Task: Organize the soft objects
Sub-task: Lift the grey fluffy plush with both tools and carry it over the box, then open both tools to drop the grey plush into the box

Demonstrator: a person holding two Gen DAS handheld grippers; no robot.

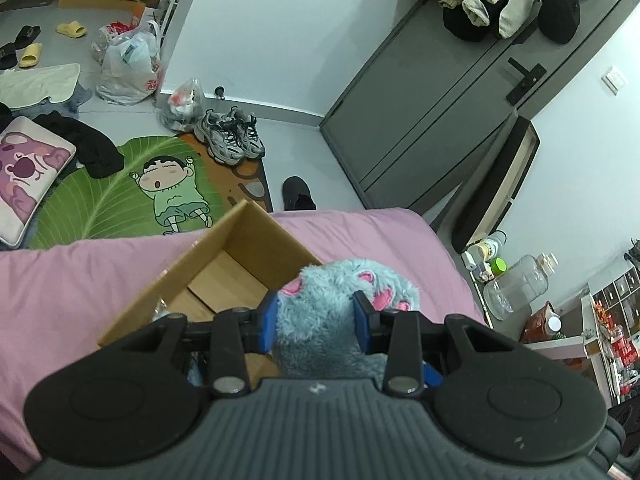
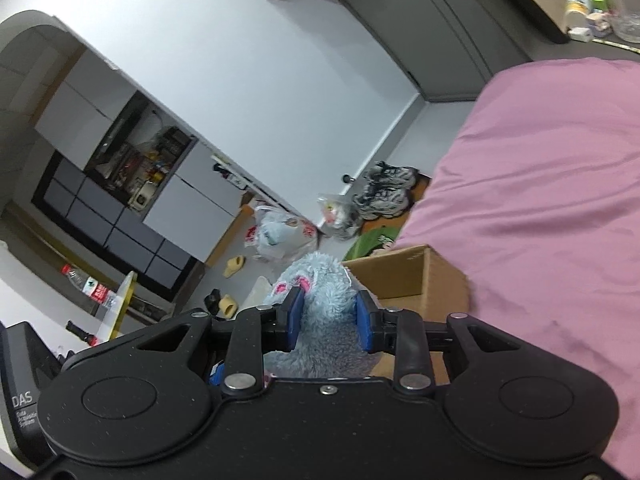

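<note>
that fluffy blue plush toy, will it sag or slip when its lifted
Blue plush toy looks soft: fur bulges between left tongs, so it likely sags. Probably light. Right tongs pinch it too; the shaggy pile should resist slipping.

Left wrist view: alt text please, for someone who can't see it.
The left tongs grip a fluffy blue plush toy above an open cardboard box on a pink bedsheet. Beyond lie a leaf-shaped cartoon rug and grey sneakers.

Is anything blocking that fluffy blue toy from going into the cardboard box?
Nothing visible does. The blue plush toy, clamped by the left gripper and the right gripper, sits beside the cardboard box, whose top is open.
</note>
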